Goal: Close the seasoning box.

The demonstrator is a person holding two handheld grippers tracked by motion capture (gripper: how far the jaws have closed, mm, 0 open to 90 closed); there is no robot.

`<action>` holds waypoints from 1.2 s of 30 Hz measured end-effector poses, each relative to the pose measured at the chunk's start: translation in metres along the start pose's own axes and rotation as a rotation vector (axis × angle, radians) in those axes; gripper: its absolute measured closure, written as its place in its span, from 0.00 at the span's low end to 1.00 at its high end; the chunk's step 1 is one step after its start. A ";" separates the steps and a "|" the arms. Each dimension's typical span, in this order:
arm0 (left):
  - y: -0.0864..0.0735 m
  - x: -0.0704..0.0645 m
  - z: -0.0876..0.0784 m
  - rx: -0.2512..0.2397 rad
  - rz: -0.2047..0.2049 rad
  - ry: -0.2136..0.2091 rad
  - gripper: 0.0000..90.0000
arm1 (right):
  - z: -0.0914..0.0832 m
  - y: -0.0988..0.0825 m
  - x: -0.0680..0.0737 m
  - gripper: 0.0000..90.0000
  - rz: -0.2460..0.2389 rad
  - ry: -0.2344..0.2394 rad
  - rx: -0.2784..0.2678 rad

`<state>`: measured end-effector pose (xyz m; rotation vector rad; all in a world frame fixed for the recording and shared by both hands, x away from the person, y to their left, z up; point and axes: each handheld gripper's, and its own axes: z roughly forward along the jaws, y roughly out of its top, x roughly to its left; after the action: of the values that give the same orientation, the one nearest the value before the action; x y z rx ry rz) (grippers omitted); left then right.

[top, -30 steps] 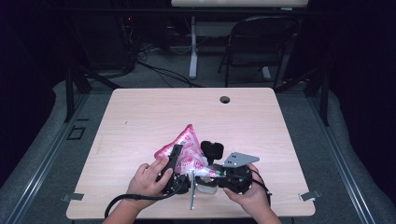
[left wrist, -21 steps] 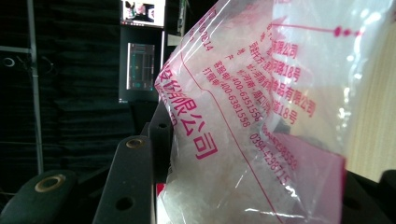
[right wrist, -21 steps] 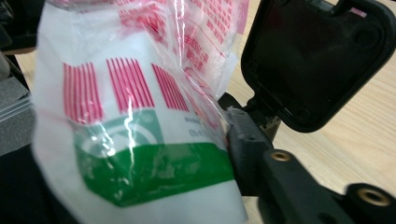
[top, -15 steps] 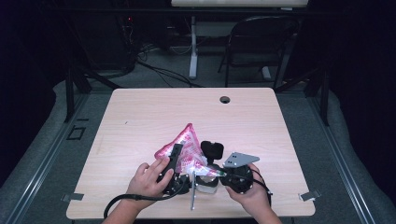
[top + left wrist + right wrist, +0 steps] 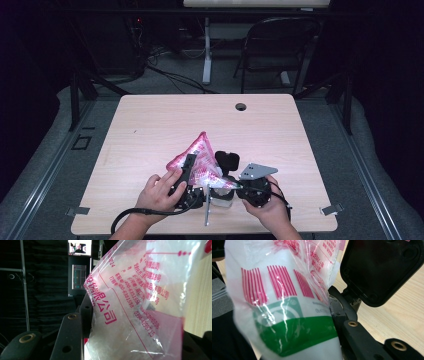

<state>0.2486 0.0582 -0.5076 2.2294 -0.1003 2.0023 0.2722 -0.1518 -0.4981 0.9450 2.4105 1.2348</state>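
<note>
A clear plastic bag [image 5: 199, 154] with pink print stands up in a peak near the table's front edge. My left gripper [image 5: 192, 165] holds it from the left, and the film lies against its black fingers [image 5: 86, 307]. A white container with a green band [image 5: 292, 327] sits inside the bag. My right gripper [image 5: 225, 191] comes in from the right, and its jaws have just been closing on that container through the film. One of its fingers [image 5: 344, 315] presses the container's side; the bag hides the other.
A black block with rounded corners [image 5: 227, 161] sits just right of the bag, close to my right gripper. The wooden table [image 5: 150, 125] has a cable hole [image 5: 241, 107] at the back. A chair [image 5: 280, 45] stands beyond the table.
</note>
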 end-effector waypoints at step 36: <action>0.004 0.002 -0.001 0.000 0.036 0.003 0.67 | 0.003 -0.003 -0.003 1.00 0.011 -0.001 0.005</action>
<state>0.2472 0.0546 -0.5049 2.2403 -0.1409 2.0236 0.2744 -0.1532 -0.5022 0.9612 2.4124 1.2321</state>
